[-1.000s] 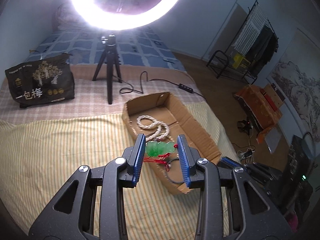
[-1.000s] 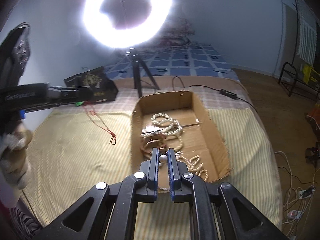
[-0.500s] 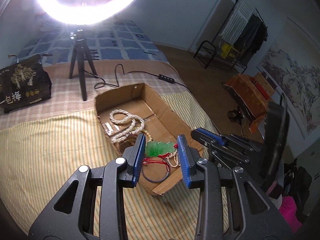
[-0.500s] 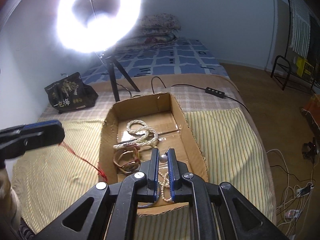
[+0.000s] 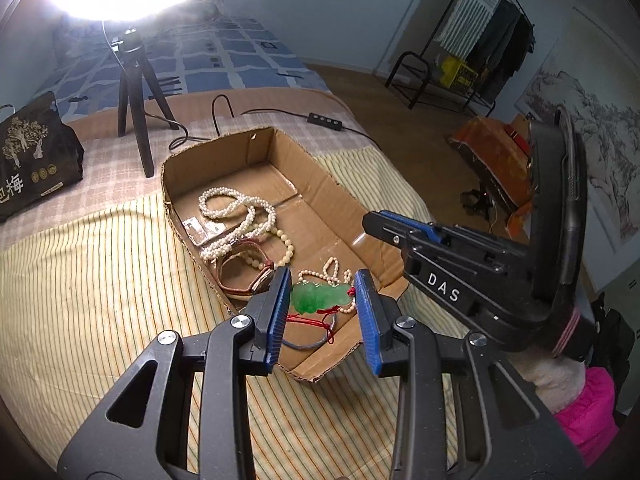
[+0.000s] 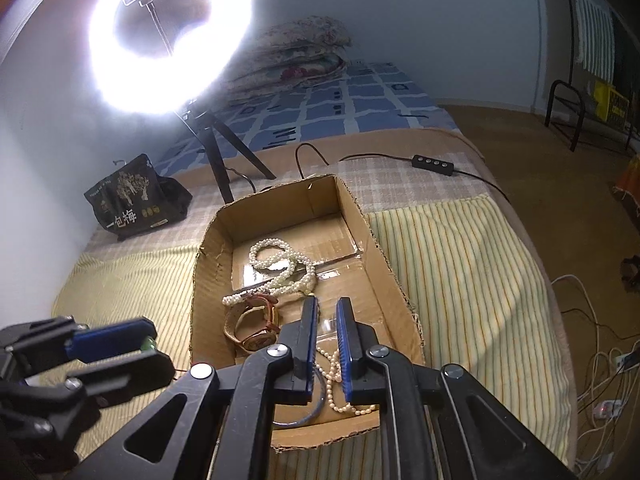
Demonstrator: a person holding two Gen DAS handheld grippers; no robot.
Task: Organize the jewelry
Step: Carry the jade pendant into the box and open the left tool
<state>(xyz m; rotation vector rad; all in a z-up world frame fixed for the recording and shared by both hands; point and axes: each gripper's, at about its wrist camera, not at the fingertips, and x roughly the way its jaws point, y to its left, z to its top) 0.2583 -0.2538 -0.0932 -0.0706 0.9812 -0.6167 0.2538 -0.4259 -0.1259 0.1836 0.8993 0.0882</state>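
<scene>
Two sets of tongs meet over a cardboard box (image 5: 344, 200) on the bed: the left tongs (image 5: 323, 300) grip a green pendant (image 5: 320, 295) crosswise between their blue pads, its red cord (image 5: 310, 320) dangling into the box's near end, while the right tongs (image 6: 327, 346) stand narrowly parted with nothing between them. A second ago the right tongs were pinched on a small pearl piece; that piece is gone from them now, evidently let go into the box, so one more item looks sorted. Over the same second the left tongs have carried the pendant from the box's outer edge to a spot above its near corner, and the drop seems the step in hand. Directly beneath the pendant lie a thin pearl strand (image 6: 334, 376) and a dark bangle (image 6: 308, 412); just beyond sits a brown-strapped watch (image 6: 252, 326), then a thick pearl rope (image 5: 236, 216) in mid-box. A ring light (image 6: 168, 36) on a tripod glares behind, beside a black bag (image 6: 134, 204).
</scene>
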